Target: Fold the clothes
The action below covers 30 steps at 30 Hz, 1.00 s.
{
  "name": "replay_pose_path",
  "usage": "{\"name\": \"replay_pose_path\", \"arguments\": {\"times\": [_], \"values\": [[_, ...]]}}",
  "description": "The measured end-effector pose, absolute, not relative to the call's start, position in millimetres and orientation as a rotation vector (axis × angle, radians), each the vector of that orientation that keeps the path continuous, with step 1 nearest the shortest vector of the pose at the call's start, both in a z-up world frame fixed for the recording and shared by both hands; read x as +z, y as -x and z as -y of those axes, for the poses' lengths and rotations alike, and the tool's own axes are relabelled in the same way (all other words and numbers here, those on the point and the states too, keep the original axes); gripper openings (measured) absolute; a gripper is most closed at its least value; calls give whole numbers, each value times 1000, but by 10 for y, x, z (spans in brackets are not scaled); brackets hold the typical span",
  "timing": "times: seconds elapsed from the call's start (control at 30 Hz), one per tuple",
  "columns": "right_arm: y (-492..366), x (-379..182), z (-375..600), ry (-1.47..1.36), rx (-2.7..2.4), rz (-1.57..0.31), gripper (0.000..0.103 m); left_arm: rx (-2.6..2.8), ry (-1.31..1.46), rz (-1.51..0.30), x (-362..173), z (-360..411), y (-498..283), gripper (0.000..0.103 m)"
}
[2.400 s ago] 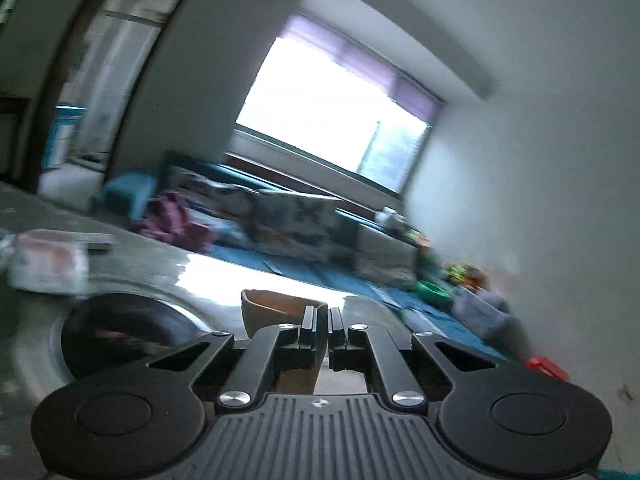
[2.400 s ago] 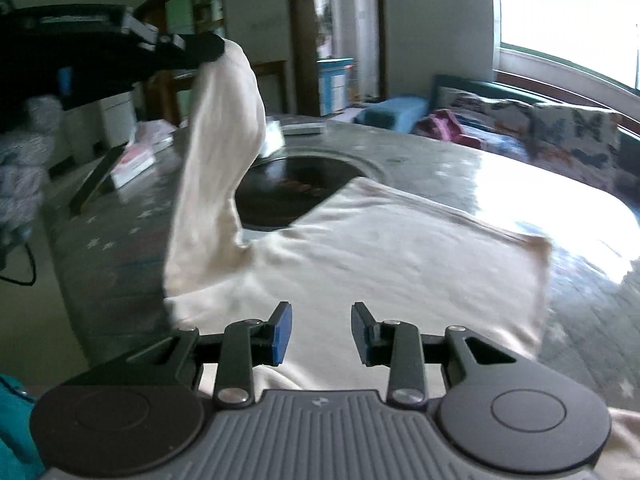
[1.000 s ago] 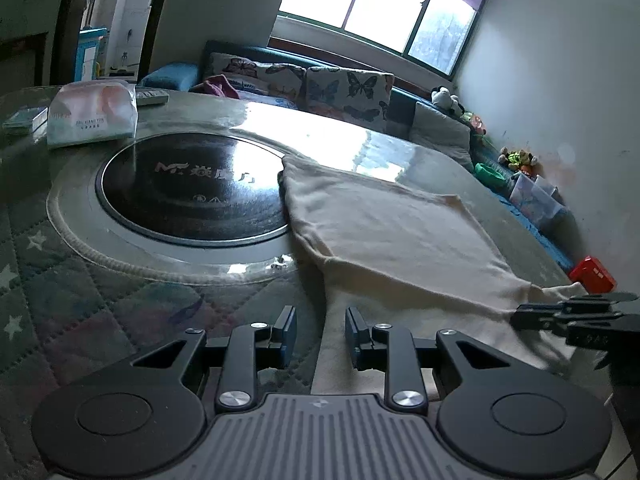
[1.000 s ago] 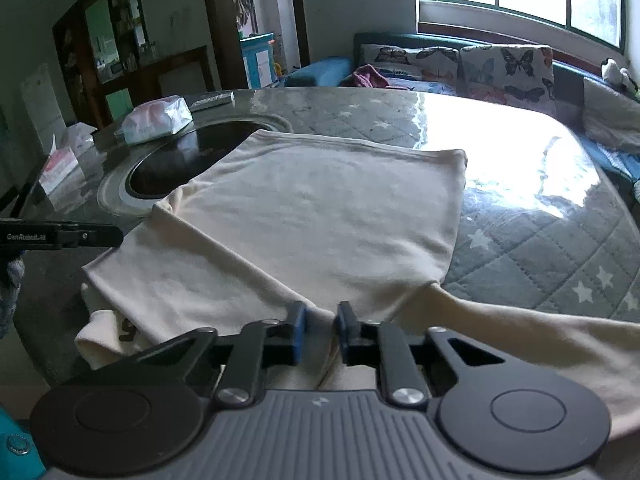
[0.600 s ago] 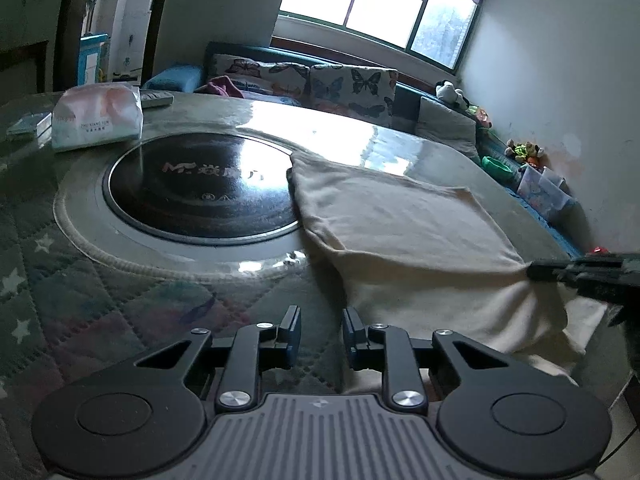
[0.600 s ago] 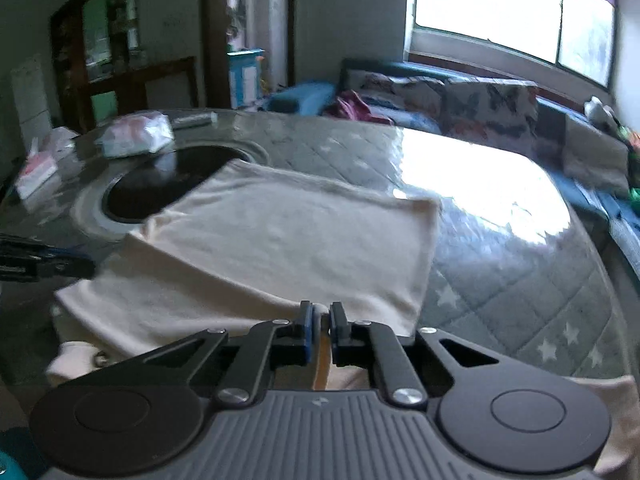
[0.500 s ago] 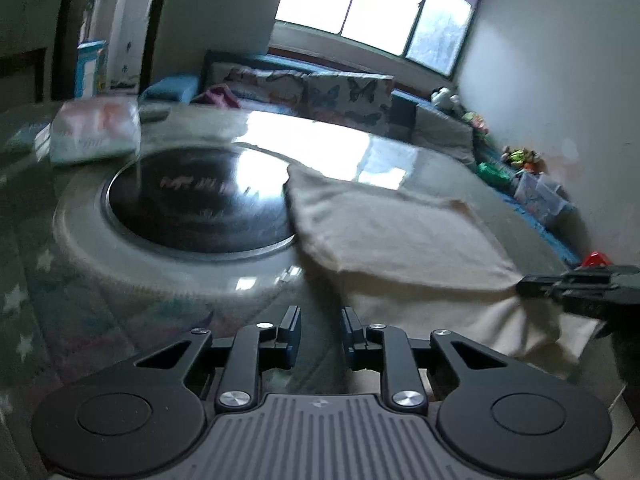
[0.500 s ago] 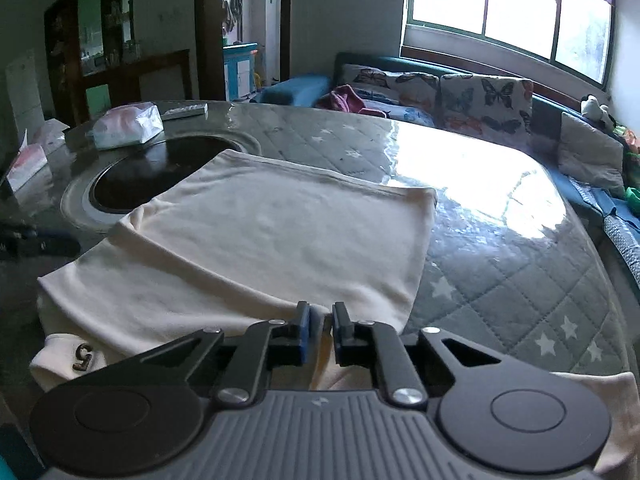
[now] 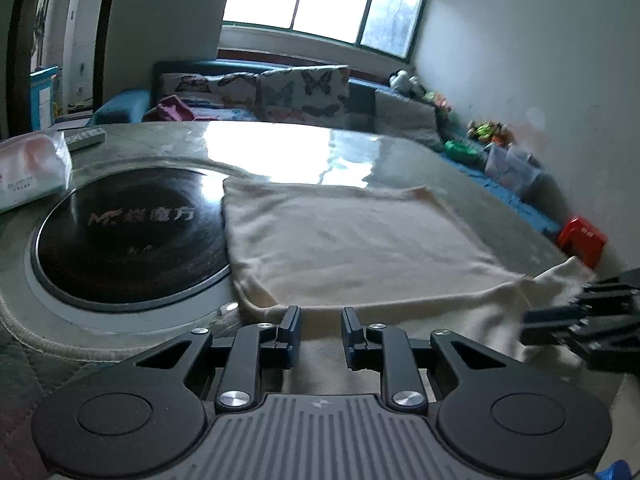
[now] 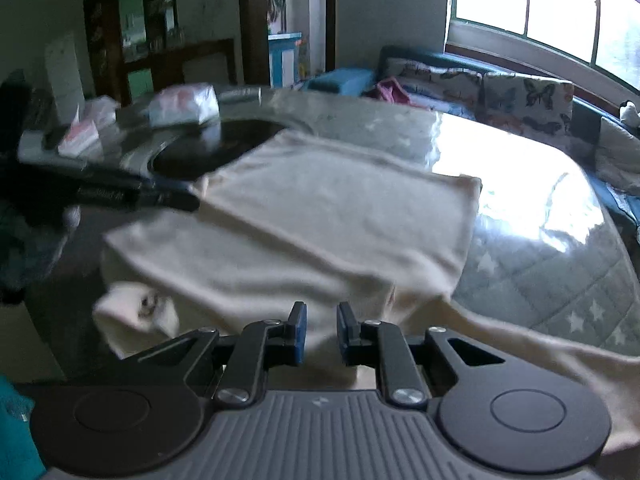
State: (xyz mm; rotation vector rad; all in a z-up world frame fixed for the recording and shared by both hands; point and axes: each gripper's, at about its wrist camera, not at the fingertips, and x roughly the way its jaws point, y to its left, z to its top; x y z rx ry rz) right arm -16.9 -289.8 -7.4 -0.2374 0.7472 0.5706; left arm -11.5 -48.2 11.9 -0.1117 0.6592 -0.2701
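Note:
A cream garment (image 9: 352,240) lies flat on the round table, its near part folded over and hanging off the front edge. My left gripper (image 9: 320,330) hovers at the garment's near left edge, open, with only cloth below the gap. My right gripper (image 10: 321,330) is over the near right part of the garment (image 10: 320,216). Its jaws are opening, and a narrow gap shows between the blue pads with nothing pinched. Each gripper's black fingers (image 9: 560,314) (image 10: 160,198) show at the side of the other's view.
A black hob disc (image 9: 132,240) is set in the table left of the garment. A tissue pack (image 9: 28,172) and a remote (image 9: 86,136) lie beyond it. The quilted table cover (image 10: 560,280) extends right. A sofa (image 9: 280,88) stands behind, with a red box (image 9: 580,240) on the floor.
My right gripper's jaws, pinched on a fold of cloth, have parted and the cloth lies loose. My left gripper has slid right to the garment's near edge.

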Motion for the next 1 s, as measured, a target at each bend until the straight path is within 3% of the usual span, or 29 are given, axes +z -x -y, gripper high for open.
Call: {"name": "replay_pose_path", "arguments": {"times": [0.53,1.0], "values": [[254,-90,2816,258,596,-729,16,-264,105,-636,248,482,227,22],[345,-41,4136,-22,99,-697,16,-438,84,-621,360,1044,266,27]]}}
